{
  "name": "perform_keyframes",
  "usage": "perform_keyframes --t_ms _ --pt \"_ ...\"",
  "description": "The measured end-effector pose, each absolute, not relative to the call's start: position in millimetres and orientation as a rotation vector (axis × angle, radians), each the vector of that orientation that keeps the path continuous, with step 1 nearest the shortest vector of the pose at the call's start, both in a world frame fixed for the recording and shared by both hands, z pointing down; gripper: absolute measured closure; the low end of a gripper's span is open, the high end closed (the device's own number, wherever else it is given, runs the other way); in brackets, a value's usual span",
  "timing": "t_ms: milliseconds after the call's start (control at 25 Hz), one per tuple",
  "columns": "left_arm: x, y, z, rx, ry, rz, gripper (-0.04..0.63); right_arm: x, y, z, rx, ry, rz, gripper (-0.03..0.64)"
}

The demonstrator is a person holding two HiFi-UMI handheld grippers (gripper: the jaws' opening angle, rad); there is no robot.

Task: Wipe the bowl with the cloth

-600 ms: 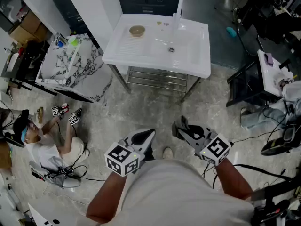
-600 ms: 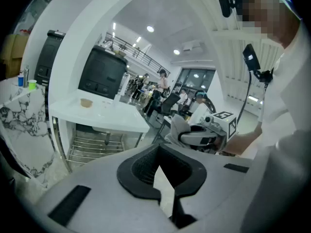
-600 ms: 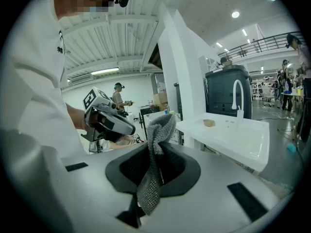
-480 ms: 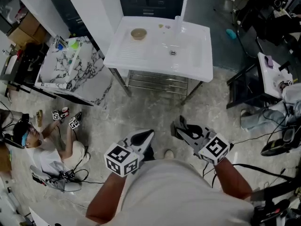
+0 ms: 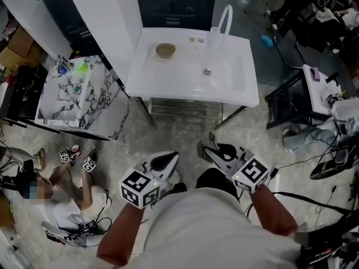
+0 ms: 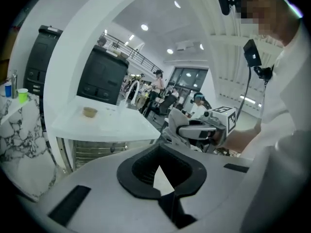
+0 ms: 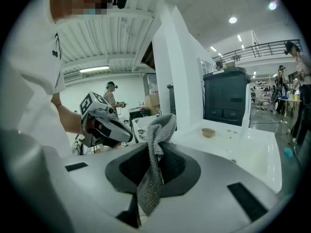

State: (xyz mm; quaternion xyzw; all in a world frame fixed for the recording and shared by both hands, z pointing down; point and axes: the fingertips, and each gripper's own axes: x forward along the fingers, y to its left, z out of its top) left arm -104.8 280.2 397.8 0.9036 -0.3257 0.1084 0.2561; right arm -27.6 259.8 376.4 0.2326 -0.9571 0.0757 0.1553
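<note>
A small tan bowl (image 5: 164, 50) sits at the back left of the white sink unit (image 5: 235, 94), well ahead of both grippers; it also shows as the bowl (image 6: 90, 111) and the bowl (image 7: 208, 132). My right gripper (image 5: 210, 148) is shut on a grey knitted cloth (image 7: 158, 135), which hangs out between its jaws (image 7: 154, 166). In the left gripper view the cloth (image 6: 179, 123) shows at the right gripper's tip. My left gripper (image 5: 168, 161) is shut with nothing in it (image 6: 161, 176). Both are held at waist height over the floor, side by side.
A curved white faucet (image 5: 224, 18) stands at the sink's back. A marble-topped counter (image 5: 78, 88) with cups is at the left. A person (image 5: 50, 189) sits on the floor at the lower left. Dark furniture (image 5: 286, 105) and cables lie to the right.
The view has shifted: the sink and bowl sit slightly nearer and more central. Both grippers keep their pose in front of the body, the cloth still in the right one.
</note>
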Motion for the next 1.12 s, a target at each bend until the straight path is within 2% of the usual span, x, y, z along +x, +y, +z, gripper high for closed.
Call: perform_keyframes --t_ms 320,760,1120 --pt "-109 222 408 2.387 -0.896 0.238 0.584 -20 208 383 0.709 -2.722 0.312 0.571" --pt "-94 62 410 2.337 -1.053 0.28 0.583 -2 51 375 0.602 -2.793 0.24 0.571" --pt "-101 -37 419 2.247 -1.154 0.236 0.583 9 -22 385 0.546 -2.782 0.217 0.571"
